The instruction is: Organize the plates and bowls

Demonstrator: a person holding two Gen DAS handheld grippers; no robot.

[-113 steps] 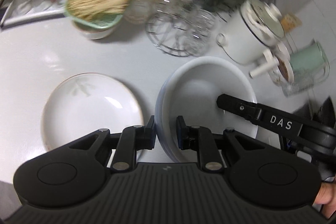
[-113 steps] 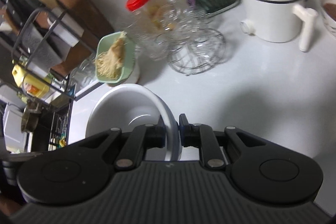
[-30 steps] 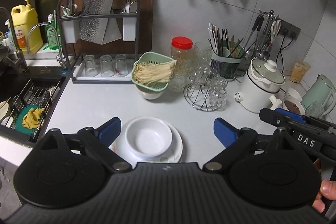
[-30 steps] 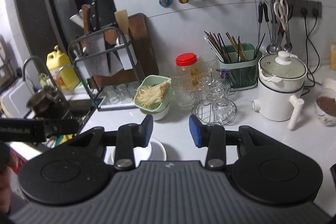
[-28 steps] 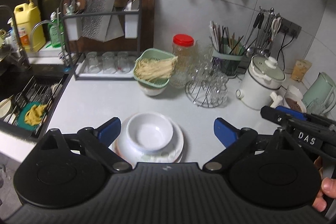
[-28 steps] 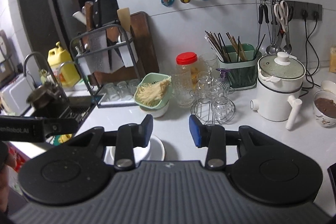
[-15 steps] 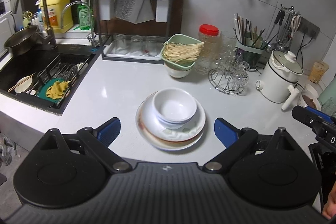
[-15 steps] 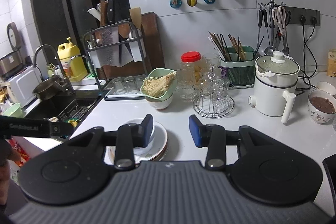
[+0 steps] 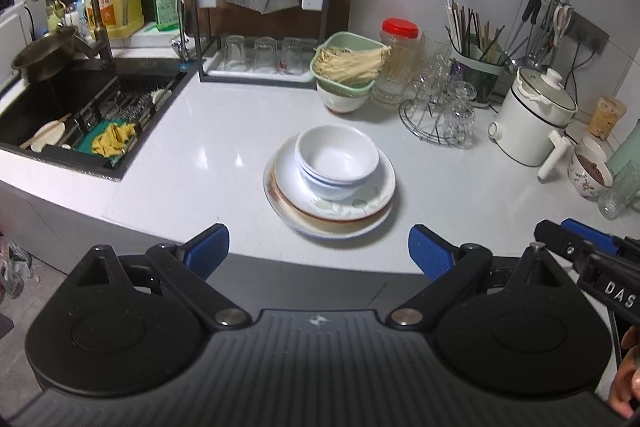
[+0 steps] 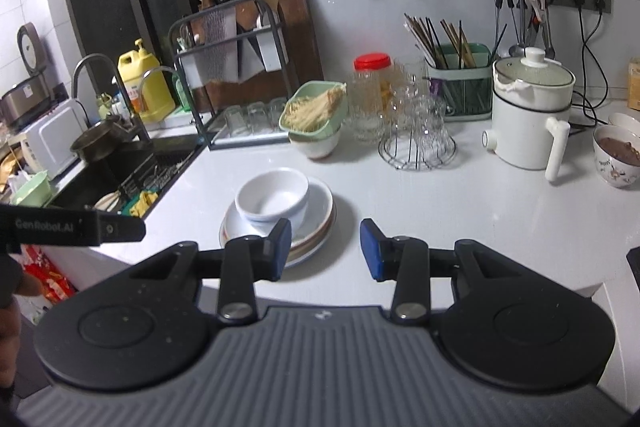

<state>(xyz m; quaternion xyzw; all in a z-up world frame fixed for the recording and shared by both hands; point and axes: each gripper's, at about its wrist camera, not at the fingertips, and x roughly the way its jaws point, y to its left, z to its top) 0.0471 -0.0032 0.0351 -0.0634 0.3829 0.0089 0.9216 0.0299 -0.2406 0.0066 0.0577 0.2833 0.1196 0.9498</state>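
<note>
The bowls point(image 9: 337, 163) sit nested on a stack of plates point(image 9: 372, 205) in the middle of the table point(image 9: 224, 147), between the sink point(image 9: 60, 115) and the glass rack point(image 9: 436, 119). By the look of it the sorting is done.

The top bowl sits off-centre toward the back of the plates, and the plates themselves are not quite flush, so a knock from either tool could slide the bowls or tip the stack; the table's front edge is not far off. A reach back in from the right would also pass near the white pot point(image 10: 528, 123).

Both tools hang short of the stack and touch nothing. The left gripper point(image 9: 319, 253) has its fingers spread wide, the stack beyond and between them. The right gripper point(image 10: 325, 250) has its fingers parted more narrowly and empty; its left finger point(image 10: 278, 247) overlaps the plates' near rim in view, and whether it is above or beside them I cannot tell.
</note>
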